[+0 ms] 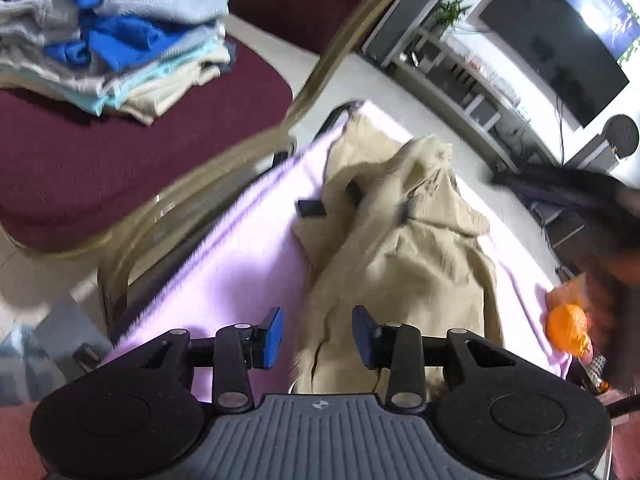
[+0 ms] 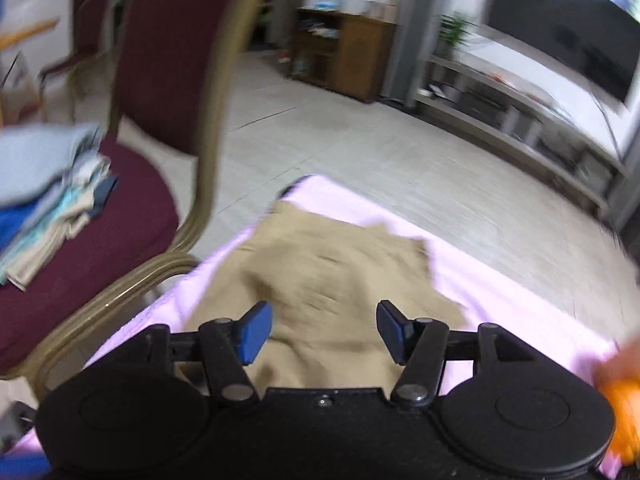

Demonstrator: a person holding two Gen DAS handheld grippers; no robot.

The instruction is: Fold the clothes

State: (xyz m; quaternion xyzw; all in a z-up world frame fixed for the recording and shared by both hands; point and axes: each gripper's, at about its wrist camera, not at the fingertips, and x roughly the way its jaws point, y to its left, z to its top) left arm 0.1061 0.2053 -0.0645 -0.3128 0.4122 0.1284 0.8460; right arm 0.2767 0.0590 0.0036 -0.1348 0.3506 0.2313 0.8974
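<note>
Pale floor tiles (image 2: 400, 152) run back to a low media shelf (image 2: 520, 108) with a big dark screen (image 1: 560, 40) above it. Nearer, a pink cloth (image 1: 248, 248) covers the work surface, and on it lies a crumpled beige garment (image 1: 408, 248).

From the left wrist view, the left gripper (image 1: 318, 336) has its blue-padded fingers (image 1: 272, 332) spread apart with nothing pinched between them; the near end of the beige garment lies directly ahead of and under the gap, and the rest bunches up farther ahead. From the right wrist view, the right gripper (image 2: 324, 332) is likewise spread wide and holds nothing, with the beige garment just ahead of and below its fingers (motion blur smears the fabric here, so its folds cannot be read).

To the left of both tools stands a maroon chair (image 1: 100, 152) with a gold frame, carrying a stack of folded clothes (image 1: 120, 40) in blue, grey, pale blue and cream. Its curved backrest rail comes close to the left edge of the pink cloth. To the right of the tools, at the cloth's edge, sits something orange (image 1: 568, 324), too blurred to identify. A dark blurred shape (image 1: 580, 192) intrudes at the far right in the left wrist view.

A small round emblem (image 1: 319, 403) marks the left gripper's ribbed body; no writing is legible.
</note>
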